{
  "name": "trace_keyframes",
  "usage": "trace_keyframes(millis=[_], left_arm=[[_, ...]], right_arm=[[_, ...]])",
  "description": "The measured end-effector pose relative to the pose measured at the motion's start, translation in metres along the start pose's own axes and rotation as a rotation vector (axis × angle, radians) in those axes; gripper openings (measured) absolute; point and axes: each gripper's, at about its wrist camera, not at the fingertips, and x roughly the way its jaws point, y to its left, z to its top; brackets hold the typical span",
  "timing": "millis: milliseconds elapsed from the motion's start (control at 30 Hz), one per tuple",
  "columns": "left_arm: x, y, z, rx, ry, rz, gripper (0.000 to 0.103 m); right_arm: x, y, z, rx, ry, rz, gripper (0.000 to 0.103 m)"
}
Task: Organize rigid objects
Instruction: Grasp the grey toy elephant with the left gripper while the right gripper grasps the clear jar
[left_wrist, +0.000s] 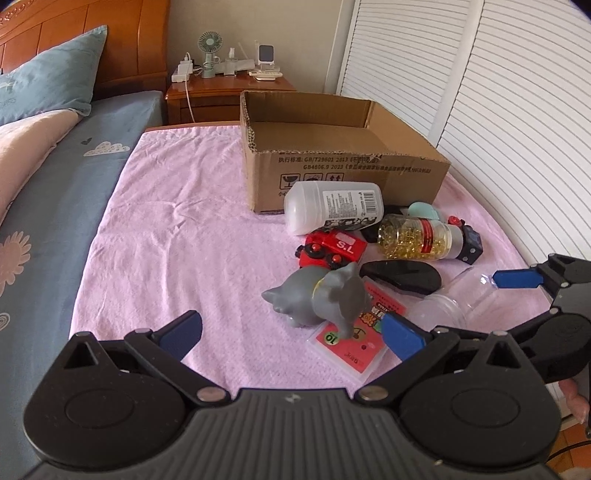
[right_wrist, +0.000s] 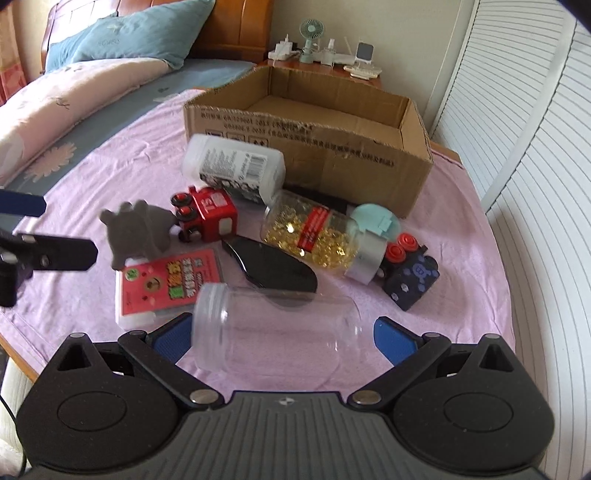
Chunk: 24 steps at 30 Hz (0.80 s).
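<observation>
An open cardboard box (left_wrist: 343, 166) (right_wrist: 325, 147) stands at the back of the pink cloth. In front lie a white bottle (left_wrist: 332, 206) (right_wrist: 236, 166), a red toy train (left_wrist: 332, 249) (right_wrist: 207, 218), a jar of yellow capsules (left_wrist: 417, 236) (right_wrist: 317, 236), a grey elephant toy (left_wrist: 321, 299) (right_wrist: 136, 229) on a red card box (left_wrist: 354, 336) (right_wrist: 166, 288), a black case (left_wrist: 402, 275) (right_wrist: 273, 269), a dark blue toy train (right_wrist: 410, 273) and a clear jar (right_wrist: 273, 332) (left_wrist: 439, 314). My left gripper (left_wrist: 291, 332) is open, just before the elephant. My right gripper (right_wrist: 280, 339) is open, its fingers either side of the clear jar.
The pink cloth (left_wrist: 177, 229) covers a table beside a bed with a blue sheet (left_wrist: 55, 206) on the left. White louvred doors (left_wrist: 517, 129) stand on the right. A wooden nightstand (left_wrist: 229, 92) with a small fan sits behind the box.
</observation>
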Motion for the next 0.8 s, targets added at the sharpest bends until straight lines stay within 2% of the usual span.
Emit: trace_keyframes(millis=[367, 533, 800], left_arm=[[0.035, 0.003, 0.018, 0.125, 0.017, -0.011, 0.102], [0.047, 0.008, 0.023, 0.146, 0.009, -0.005, 0.103], [0.060, 0.015, 0.024, 0.120, 0.013, -0.078, 0.103]], right_arm=[[0.015, -0.014, -0.020, 0.027, 0.051, 0.019, 0.103], [0.017, -0.021, -0.023, 0.062, 0.051, 0.049, 0.103], [0.017, -0.021, -0.024, 0.050, 0.035, 0.055, 0.103]])
